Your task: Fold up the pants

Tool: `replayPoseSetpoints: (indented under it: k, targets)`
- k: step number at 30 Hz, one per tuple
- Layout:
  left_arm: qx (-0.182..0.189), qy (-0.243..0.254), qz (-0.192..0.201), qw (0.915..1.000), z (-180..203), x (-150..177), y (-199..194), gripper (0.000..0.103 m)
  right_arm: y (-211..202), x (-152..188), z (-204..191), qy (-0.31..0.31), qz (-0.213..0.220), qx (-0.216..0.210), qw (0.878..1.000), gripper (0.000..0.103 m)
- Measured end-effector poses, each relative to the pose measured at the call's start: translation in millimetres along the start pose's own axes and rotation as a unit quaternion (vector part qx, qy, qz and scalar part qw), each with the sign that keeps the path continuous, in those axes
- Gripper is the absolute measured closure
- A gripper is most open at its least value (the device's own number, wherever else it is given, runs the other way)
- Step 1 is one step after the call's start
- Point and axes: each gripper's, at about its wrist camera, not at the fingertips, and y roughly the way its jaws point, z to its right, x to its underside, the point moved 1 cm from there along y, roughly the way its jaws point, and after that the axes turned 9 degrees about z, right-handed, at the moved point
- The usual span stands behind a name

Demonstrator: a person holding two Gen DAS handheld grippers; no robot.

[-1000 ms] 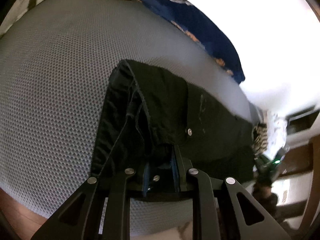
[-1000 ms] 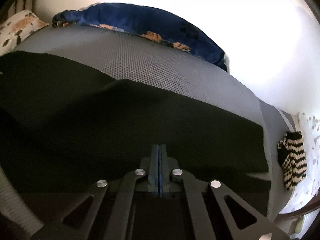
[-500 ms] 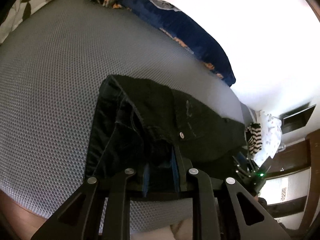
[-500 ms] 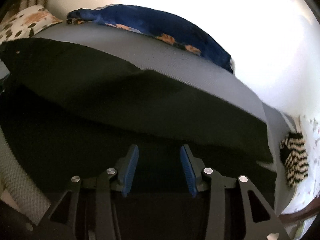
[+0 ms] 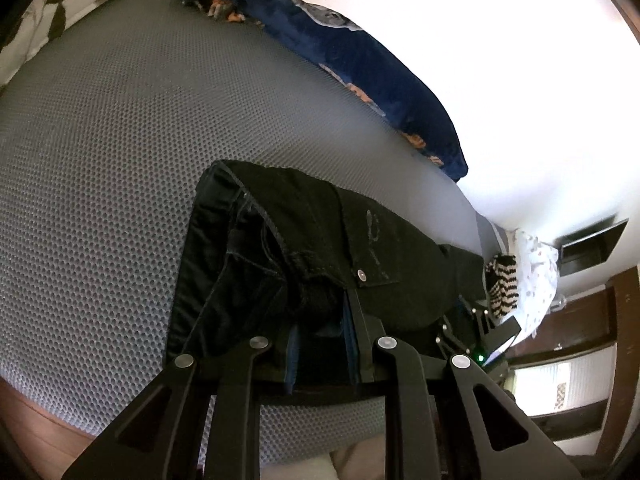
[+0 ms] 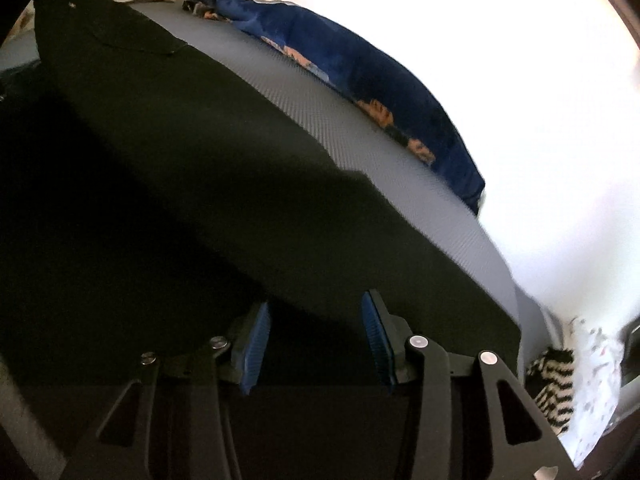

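Black pants on grey mattress, blue blanket behind

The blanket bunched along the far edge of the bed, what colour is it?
Dark blue blanket with orange patches, clearest in the left wrist view.

No readable text, label, brand, number or sign in either view. Only pale marks on the pants pocket, too faint to make out as letters.
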Motion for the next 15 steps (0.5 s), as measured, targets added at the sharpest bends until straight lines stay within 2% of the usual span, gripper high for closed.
replayPoseSetpoints:
  k: [4,8,11,15]
  targets:
    - [-0.001,-0.006,-0.003,1.0000,-3,-3,4,0.083,14,-1,5,-0.021,0.001,0.037,0.999,0.062]
    - [-0.007,-0.011,-0.006,0.9999,-10,-2,8,0.083,25,6,19,-0.015,-0.021,0.053,0.998,0.088]
    - [-0.008,-0.017,-0.007,0.9998,-12,-2,10,0.083,31,15,37,0.005,-0.039,0.062,0.997,0.089]
    - [-0.016,-0.009,-0.013,0.9997,-13,-2,16,0.083,28,24,56,0.051,-0.055,0.031,0.997,0.095]
